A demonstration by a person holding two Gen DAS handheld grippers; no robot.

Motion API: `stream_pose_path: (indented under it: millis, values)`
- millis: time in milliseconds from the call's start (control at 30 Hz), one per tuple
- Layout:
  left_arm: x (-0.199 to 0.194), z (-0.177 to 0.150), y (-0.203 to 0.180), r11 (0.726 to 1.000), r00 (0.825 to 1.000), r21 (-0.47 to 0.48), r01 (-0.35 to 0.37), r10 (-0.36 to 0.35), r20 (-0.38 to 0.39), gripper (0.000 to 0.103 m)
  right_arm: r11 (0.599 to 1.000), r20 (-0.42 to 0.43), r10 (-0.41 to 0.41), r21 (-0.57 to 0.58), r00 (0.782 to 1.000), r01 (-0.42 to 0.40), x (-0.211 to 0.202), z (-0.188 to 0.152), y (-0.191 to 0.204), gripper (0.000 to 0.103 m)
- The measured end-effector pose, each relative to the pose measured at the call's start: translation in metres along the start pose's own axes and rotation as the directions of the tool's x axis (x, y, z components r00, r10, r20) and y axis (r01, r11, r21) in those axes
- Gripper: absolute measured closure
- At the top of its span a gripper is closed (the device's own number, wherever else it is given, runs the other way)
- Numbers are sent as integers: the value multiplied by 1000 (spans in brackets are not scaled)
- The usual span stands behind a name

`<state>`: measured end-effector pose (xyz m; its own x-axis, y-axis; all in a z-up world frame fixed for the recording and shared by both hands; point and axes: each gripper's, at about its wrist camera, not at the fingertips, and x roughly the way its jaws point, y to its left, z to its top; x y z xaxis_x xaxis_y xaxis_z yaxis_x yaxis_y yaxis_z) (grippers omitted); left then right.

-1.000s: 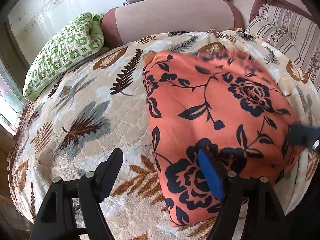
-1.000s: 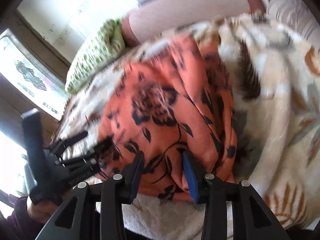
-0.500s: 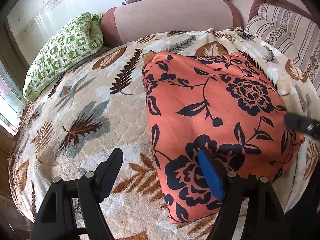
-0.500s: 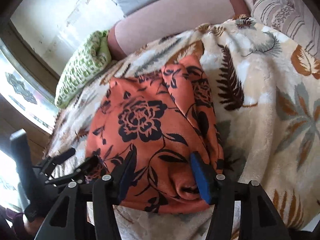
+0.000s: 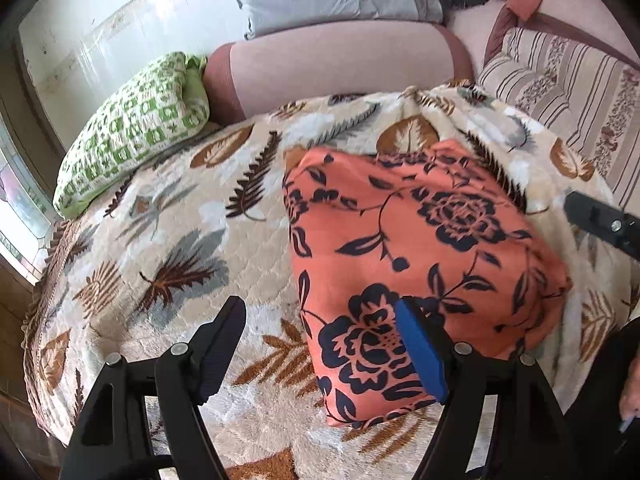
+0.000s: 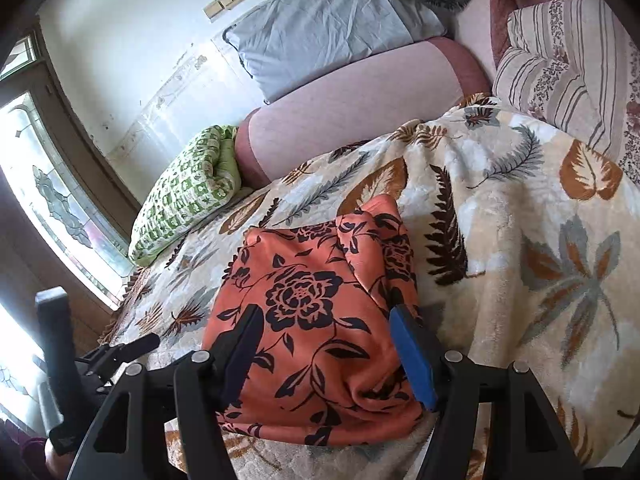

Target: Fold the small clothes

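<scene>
Left tongs [image 5: 320,344] and right tongs [image 6: 324,348], both spread, hover over the near edge of the folded orange floral garment [image 6: 316,312] on the bed [image 6: 520,280].

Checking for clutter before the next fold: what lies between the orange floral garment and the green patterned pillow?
Only leaf-print blanket lies between garment and pillow, clearest in the left wrist view.

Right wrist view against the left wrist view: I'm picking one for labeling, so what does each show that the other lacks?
Only the right wrist view shows the wall switch plate and the left hand-held gripper from outside. Only the left wrist view shows the right hand-held gripper's fingertip from outside. Both show the orange floral garment on the leaf-print blanket and the green pillow.
</scene>
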<state>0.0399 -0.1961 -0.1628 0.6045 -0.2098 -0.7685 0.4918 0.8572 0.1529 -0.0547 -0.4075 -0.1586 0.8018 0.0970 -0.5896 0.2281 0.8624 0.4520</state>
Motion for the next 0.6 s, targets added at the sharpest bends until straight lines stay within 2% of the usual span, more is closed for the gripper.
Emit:
stream_pose_path:
  millis: [300,467,600]
  values:
    - [-13,5,2,1000,1000,-12,8,-8,28,25,1000,15,17,-19,1000,-16,0,-2,8,33]
    - [-8,6,5,1000,1000,-20,5,-5,13,25,1000,11,11,14,1000,-11,2,0,2,33]
    - [6,9,21,998,999,-54,23,-24,-26,25,998,-27,2,67,1000,0,10,5,-12,27]
